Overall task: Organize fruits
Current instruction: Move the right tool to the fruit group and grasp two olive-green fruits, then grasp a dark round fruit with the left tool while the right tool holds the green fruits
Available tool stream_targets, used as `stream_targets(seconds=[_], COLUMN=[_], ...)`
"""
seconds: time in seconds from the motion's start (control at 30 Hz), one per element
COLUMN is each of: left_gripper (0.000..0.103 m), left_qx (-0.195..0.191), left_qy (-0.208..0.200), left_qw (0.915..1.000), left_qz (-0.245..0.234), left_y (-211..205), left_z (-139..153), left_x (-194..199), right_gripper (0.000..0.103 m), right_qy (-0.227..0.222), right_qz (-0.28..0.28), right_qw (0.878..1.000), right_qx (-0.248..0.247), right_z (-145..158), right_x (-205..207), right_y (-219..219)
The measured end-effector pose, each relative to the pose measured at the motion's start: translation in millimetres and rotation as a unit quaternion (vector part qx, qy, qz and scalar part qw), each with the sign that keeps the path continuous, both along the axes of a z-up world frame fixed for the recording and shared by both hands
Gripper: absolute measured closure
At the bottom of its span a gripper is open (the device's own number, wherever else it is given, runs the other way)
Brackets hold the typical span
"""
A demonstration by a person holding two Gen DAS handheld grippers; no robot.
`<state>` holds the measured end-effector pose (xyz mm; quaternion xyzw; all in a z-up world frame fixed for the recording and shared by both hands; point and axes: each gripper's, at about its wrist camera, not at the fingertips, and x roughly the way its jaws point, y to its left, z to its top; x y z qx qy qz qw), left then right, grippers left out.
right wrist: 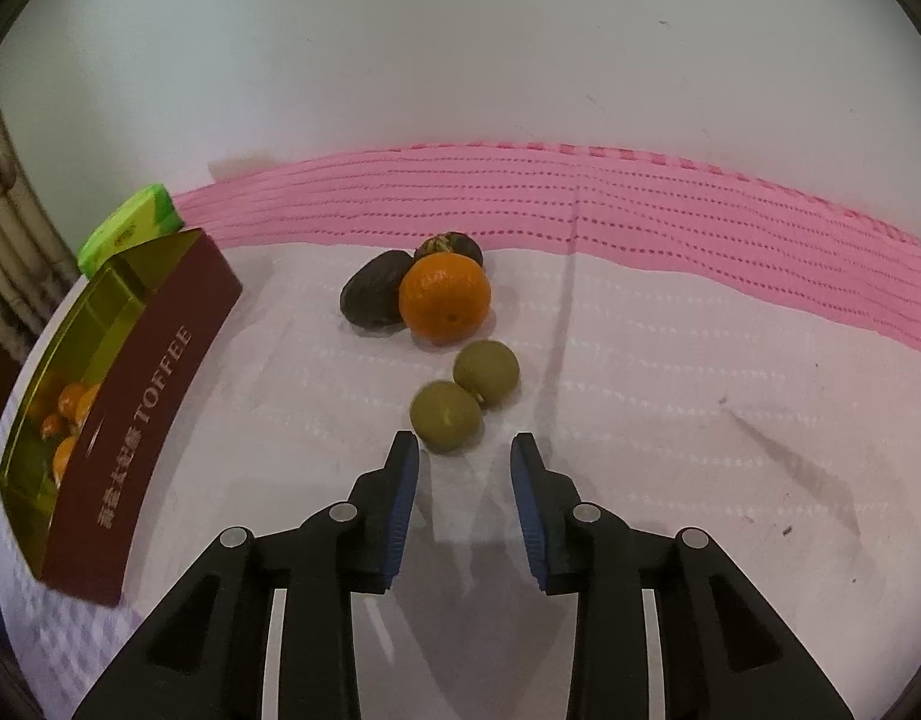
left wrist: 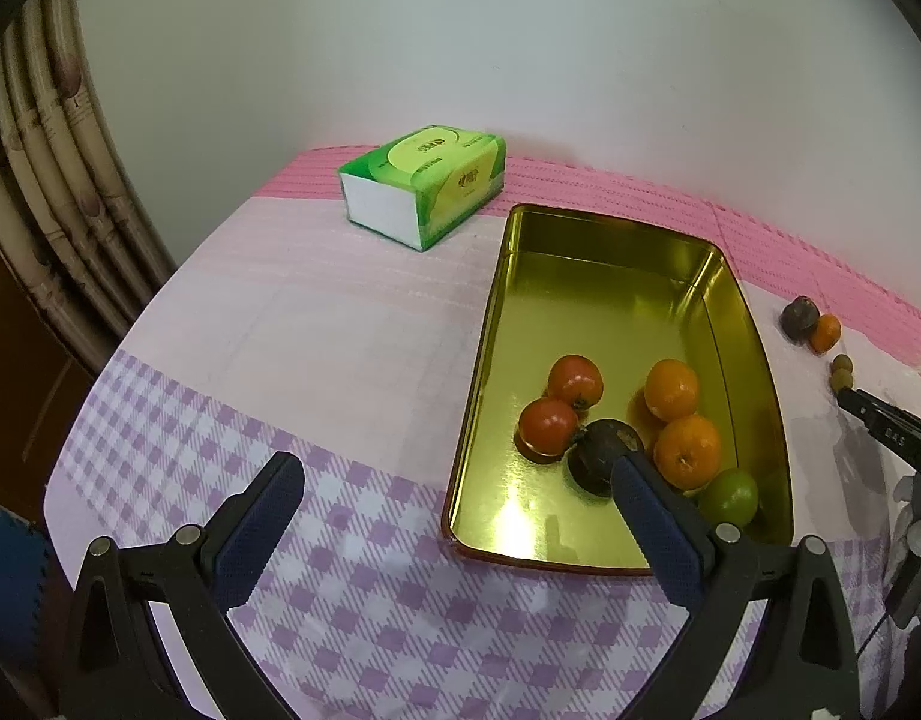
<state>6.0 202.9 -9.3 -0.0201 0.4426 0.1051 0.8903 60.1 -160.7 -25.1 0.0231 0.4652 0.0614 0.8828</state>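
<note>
In the left wrist view a gold tin holds two red fruits, two oranges, a dark fruit and a green lime. My left gripper stands wide open at the tin's near left corner, with nothing between its fingers. In the right wrist view an orange, a dark oval fruit and a dark round fruit lie on the cloth. Two small olive-green fruits lie nearer. My right gripper is slightly open just behind the closer one, its pads not touching it.
A green tissue pack sits at the back left of the table. The tin's maroon "TOFFEE" wall stands left of my right gripper. A wall backs the table beyond the pink cloth strip. Curtains hang at the far left.
</note>
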Motion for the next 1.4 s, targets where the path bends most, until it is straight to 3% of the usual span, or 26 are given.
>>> stream_targets(seconds=[0.2,0.3,0.43,0.5,0.6,0.8,1.1,1.4], left_gripper=[0.001,0.001,0.001,0.001,0.001,0.001,0.001,0.002], left_qx=[-0.002,0.001,-0.001,0.002,0.008,0.011,0.007,-0.004], left_qy=[-0.001,0.001,0.003,0.003,0.001,0.000,-0.004,0.015], left_qw=[1.0000,1.0000,1.0000,1.0000,0.9999,0.9992,0.9925,0.9842], left_qz=[0.002,0.001,-0.002,-0.005,-0.014,-0.039,-0.122,-0.176], left_y=[3.1,2.8,0.4,-2.8,-9.9,-33.1,-106.4,-171.2], left_z=[-0.6,-1.3,-1.9,-1.0,1.2,5.7,11.2,2.1], left_x=[0.2,1.3,3.2,4.6,6.6,19.9,52.8,96.9], right_gripper=[0.060,0.050,0.050,0.053,0.067,0.067,0.067,0.076], right_qy=[0.003,0.005,-0.007,-0.013,-0.022,-0.023,-0.027,-0.032], right_qz=[-0.036,-0.049,-0.047,-0.046,-0.039,-0.018,0.037,0.055], right_qw=[0.999,0.999,0.998,0.998,0.997,0.998,0.997,0.997], right_qx=[-0.002,0.008,-0.036,-0.050,-0.056,-0.052,-0.061,-0.049], right_z=[-0.6,-0.7,-4.2,-5.1,-5.0,-4.1,-2.0,-1.5], right_x=[17.1,22.3,28.3,28.3,25.6,17.1,-2.0,0.0], right_y=[8.3,12.6,23.7,26.2,23.9,9.4,-33.0,-75.1])
